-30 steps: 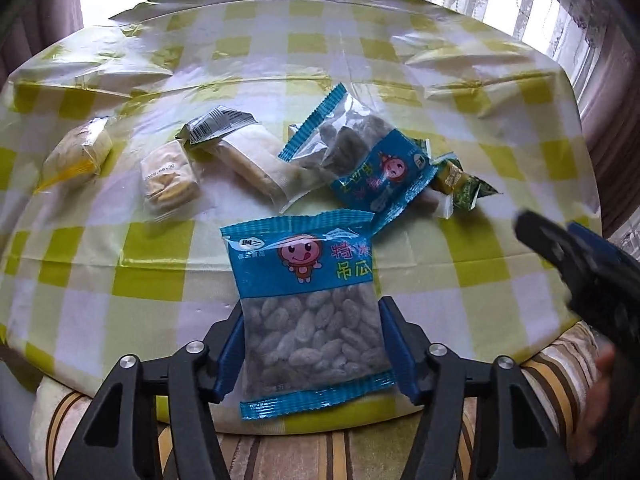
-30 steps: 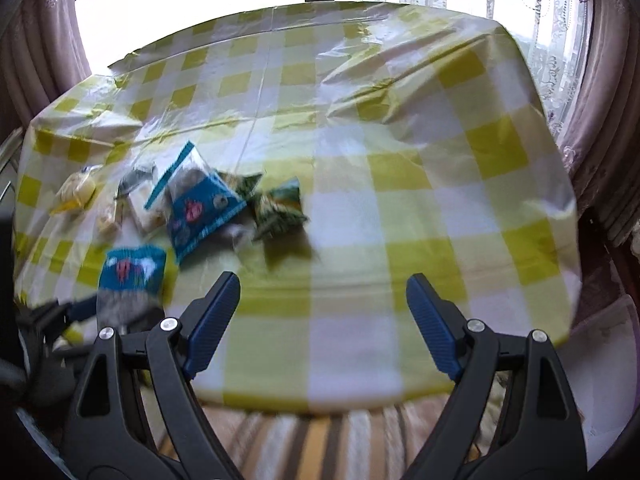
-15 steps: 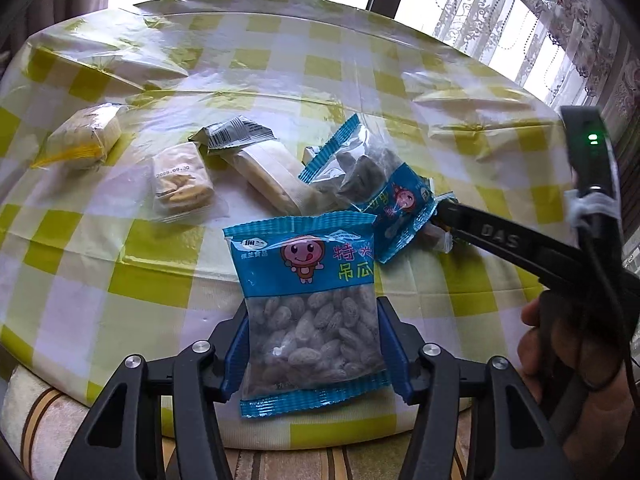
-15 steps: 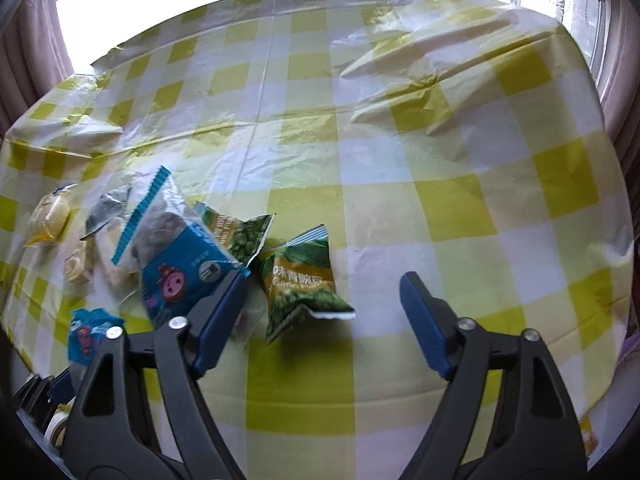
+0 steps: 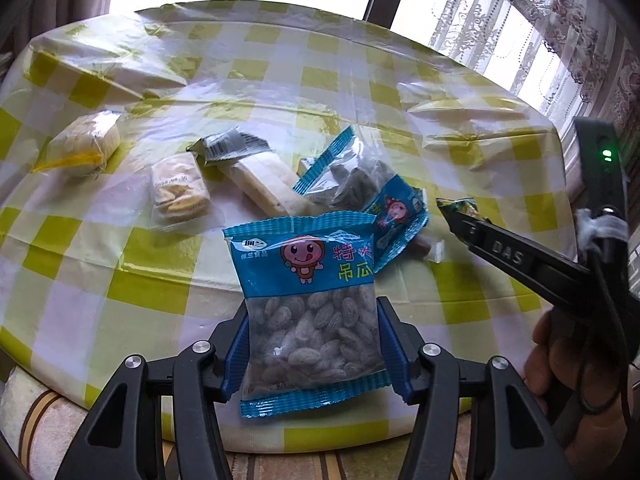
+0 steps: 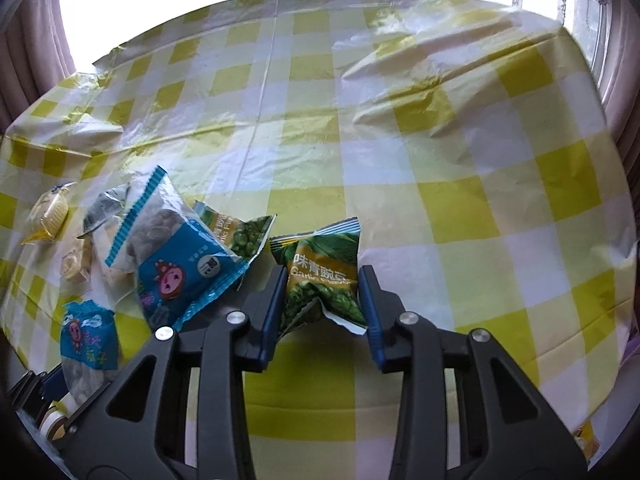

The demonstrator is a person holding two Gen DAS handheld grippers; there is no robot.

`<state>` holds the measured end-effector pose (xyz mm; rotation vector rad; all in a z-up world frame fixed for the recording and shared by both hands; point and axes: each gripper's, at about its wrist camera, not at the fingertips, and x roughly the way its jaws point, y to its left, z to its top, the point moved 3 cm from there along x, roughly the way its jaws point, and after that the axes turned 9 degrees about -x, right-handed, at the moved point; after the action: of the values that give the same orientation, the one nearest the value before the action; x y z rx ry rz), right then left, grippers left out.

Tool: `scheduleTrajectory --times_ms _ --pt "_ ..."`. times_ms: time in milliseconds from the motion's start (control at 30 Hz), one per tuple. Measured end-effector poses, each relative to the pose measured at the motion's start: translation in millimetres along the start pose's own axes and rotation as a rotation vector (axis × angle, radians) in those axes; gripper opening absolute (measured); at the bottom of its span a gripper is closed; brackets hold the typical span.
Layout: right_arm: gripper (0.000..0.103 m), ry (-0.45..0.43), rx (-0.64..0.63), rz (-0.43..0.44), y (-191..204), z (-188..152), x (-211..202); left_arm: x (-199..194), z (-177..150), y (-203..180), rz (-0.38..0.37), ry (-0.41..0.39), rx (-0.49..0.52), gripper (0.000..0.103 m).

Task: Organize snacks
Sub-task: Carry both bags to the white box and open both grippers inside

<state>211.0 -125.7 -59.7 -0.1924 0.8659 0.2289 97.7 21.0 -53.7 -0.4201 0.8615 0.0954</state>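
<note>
My left gripper (image 5: pixel 312 344) is shut on a blue seed packet (image 5: pixel 308 300) and holds it over the table's near edge; the packet also shows in the right wrist view (image 6: pixel 90 336). My right gripper (image 6: pixel 322 300) has closed around a green pea packet (image 6: pixel 320 276) on the yellow checked tablecloth (image 6: pixel 440 160), both pads touching its sides. A second blue seed packet (image 6: pixel 176 252) and another green pea packet (image 6: pixel 240 232) lie just left of it.
Left of the pile lie a biscuit pack (image 5: pixel 178 188), a long white bar (image 5: pixel 264 180) with a grey wrapper end (image 5: pixel 228 146), and a yellow-wrapped cake (image 5: pixel 80 144). The cloth (image 5: pixel 360 80) is wrinkled at the back. Curtains (image 5: pixel 560 20) hang behind the table.
My right gripper moved forward and left to the pile and its jaws closed around the green pea packet. My left gripper kept its hold on the blue packet.
</note>
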Motion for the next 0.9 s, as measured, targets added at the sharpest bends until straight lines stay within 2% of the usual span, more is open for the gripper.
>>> scheduleTrajectory --times_ms 300,667,900 --pt "0.040 -0.042 0.051 -0.041 -32.3 -23.6 -57.1 -22.0 -2.2 -30.6 -0.091 -0.048 0.061 0.057" --pt "0.040 -0.025 0.120 -0.162 -85.4 -72.3 -108.8 -41.4 -30.3 -92.2 -0.233 -0.019 0.159 0.057" --pt "0.040 0.006 0.167 -0.258 -125.6 -109.2 -136.3 -50.3 -53.3 -131.5 -0.336 0.033 0.221 0.057"
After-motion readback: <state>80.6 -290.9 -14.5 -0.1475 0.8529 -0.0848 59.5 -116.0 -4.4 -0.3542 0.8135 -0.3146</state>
